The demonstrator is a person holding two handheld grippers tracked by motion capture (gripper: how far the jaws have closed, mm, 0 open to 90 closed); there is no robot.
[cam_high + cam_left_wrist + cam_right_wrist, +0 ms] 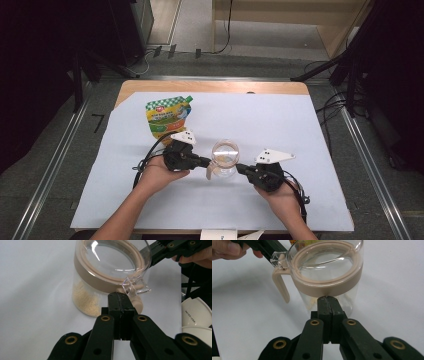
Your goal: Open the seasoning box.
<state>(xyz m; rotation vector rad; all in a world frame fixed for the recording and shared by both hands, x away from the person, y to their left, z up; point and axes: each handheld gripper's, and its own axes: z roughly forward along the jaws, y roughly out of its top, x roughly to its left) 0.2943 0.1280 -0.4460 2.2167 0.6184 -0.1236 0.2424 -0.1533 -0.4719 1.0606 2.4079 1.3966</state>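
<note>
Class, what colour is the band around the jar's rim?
Beige band, clearest in the right gripper view.

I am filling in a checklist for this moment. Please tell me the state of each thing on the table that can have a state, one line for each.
Jar: upright on the table, a shallow layer of pale grains at the bottom.
Jar lid: on the jar, latch hanging loose.
Pouch: standing upright behind the jar.
Left gripper: shut, holding nothing, tips at the jar's lid tab.
Right gripper: shut, holding nothing, tips at the jar's tan band.
</note>
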